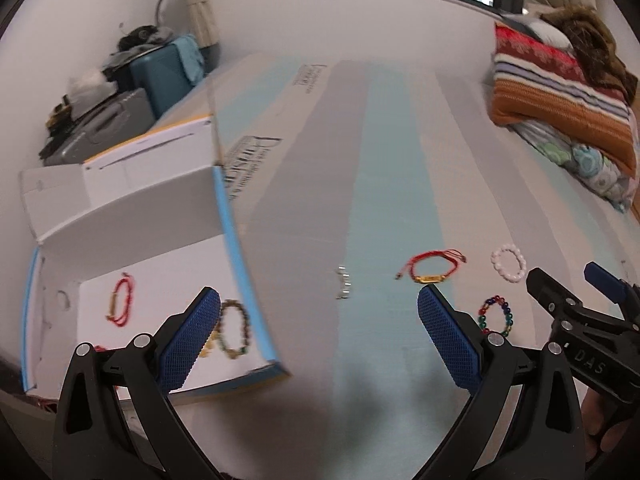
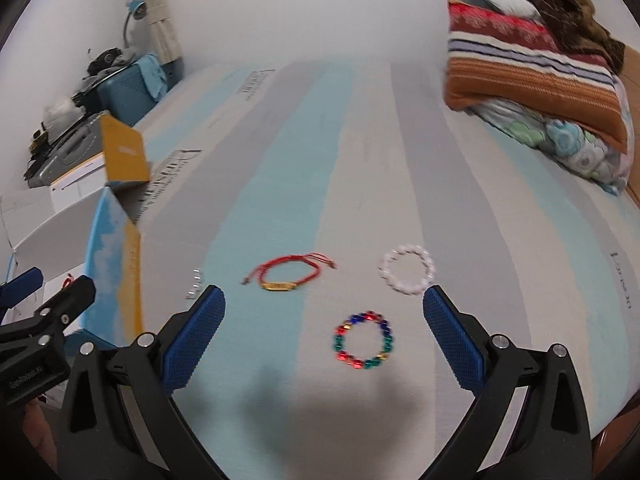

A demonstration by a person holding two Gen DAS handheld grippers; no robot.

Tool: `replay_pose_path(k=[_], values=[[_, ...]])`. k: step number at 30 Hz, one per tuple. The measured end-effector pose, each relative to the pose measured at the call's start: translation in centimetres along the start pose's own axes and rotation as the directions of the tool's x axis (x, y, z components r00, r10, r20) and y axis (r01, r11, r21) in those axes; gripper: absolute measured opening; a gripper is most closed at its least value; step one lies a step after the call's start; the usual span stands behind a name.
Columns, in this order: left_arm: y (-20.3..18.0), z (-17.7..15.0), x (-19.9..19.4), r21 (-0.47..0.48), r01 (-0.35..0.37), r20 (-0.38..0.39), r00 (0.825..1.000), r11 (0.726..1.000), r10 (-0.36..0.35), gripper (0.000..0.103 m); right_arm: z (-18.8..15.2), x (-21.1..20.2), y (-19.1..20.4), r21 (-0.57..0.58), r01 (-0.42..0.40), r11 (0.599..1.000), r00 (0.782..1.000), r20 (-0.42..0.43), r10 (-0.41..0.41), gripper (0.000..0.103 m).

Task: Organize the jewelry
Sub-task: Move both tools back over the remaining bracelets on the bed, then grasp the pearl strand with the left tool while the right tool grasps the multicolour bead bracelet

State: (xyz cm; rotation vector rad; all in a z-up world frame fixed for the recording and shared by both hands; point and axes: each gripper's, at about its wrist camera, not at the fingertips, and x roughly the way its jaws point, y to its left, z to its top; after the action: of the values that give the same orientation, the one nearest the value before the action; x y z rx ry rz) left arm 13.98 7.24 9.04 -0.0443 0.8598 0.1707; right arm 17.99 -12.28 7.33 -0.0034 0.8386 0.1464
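An open white cardboard box (image 1: 120,216) with blue edges sits on the striped mattress at the left; it also shows in the right wrist view (image 2: 108,260). Inside lie a red cord bracelet (image 1: 120,304) and a brown bead bracelet (image 1: 236,330). On the mattress lie a small silver piece (image 1: 343,283), a red cord bracelet with a gold bar (image 2: 286,274), a white bead bracelet (image 2: 408,274) and a multicoloured bead bracelet (image 2: 362,342). My left gripper (image 1: 320,336) is open and empty beside the box's right wall. My right gripper (image 2: 324,332) is open and empty, just short of the multicoloured bracelet.
Folded blankets and a pillow (image 2: 532,76) are stacked at the far right of the mattress. Suitcases and clutter (image 1: 120,96) stand beyond the left edge by the wall. The box's yellow flap (image 2: 124,152) stands up. The mattress's right edge (image 2: 624,360) is close to my right gripper.
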Motion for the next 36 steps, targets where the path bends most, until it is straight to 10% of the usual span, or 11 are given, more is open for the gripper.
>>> replay_pose_path(k=[36], values=[[-4.2,-1.1,16.7,0.036,0.024,-0.161,0.987,0.999,-0.018,0.097,-3.6,11.8,-5.8,0.041,0.009,0.999,0.968,-0.252,0.001,0.095]])
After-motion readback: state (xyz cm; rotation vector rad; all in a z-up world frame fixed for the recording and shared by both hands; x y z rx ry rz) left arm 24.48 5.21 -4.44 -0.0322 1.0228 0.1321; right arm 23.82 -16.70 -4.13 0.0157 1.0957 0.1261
